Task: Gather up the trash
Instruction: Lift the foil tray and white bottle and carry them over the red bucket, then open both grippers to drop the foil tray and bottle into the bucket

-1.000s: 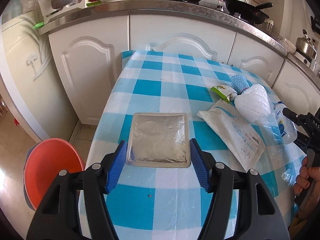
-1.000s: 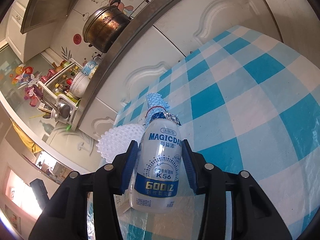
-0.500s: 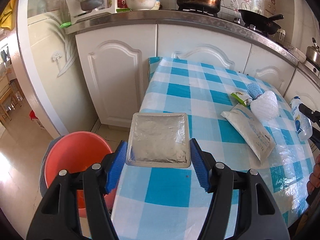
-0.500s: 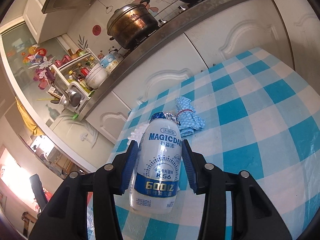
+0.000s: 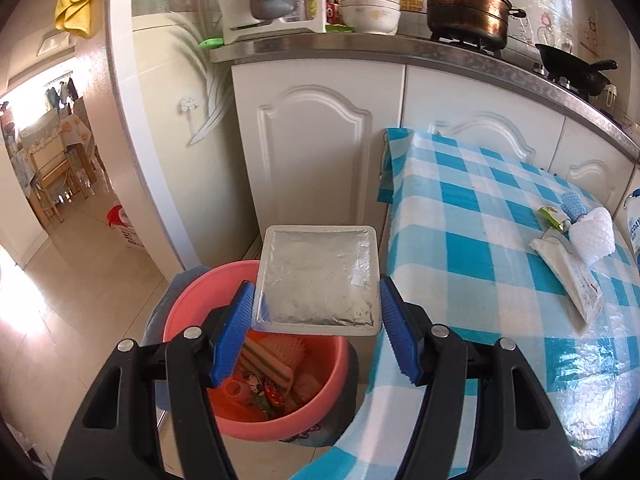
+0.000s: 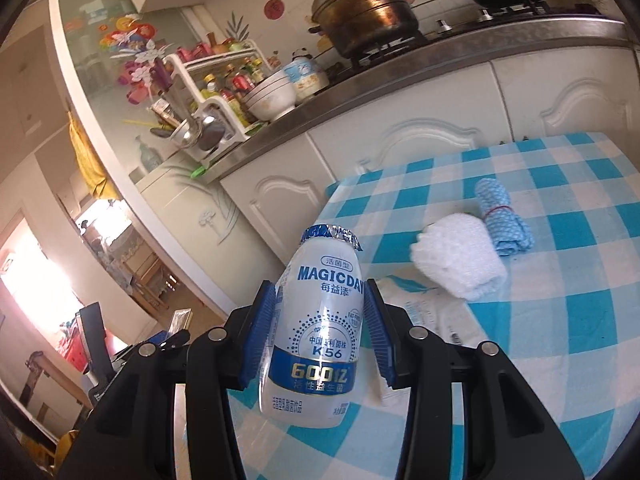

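Note:
My left gripper (image 5: 316,308) is shut on a square silver foil pouch (image 5: 318,276) and holds it over the far rim of a salmon-pink basin (image 5: 192,304) on the floor, left of the table. The basin holds several pieces of trash (image 5: 264,376). My right gripper (image 6: 318,312) is shut on a clear empty MAGICDAY drink bottle (image 6: 320,320) above the table's left end. On the blue-checked tablecloth (image 5: 480,248) lie a white plastic bag (image 5: 568,276), a white foam net (image 5: 592,230), a small green wrapper (image 5: 554,216) and a rolled blue cloth (image 6: 502,220).
White kitchen cabinets (image 5: 320,152) stand behind the table, with a steel counter carrying a large pot (image 5: 466,4), bowls (image 5: 370,12) and a utensil rack (image 5: 264,0). A doorway (image 5: 48,152) opens at the left onto tiled floor. The basin sits on a dark stool (image 5: 332,432).
My left gripper has swung left off the table with the foil pouch, so the pink basin now lies under it. My right gripper has turned left with the bottle.

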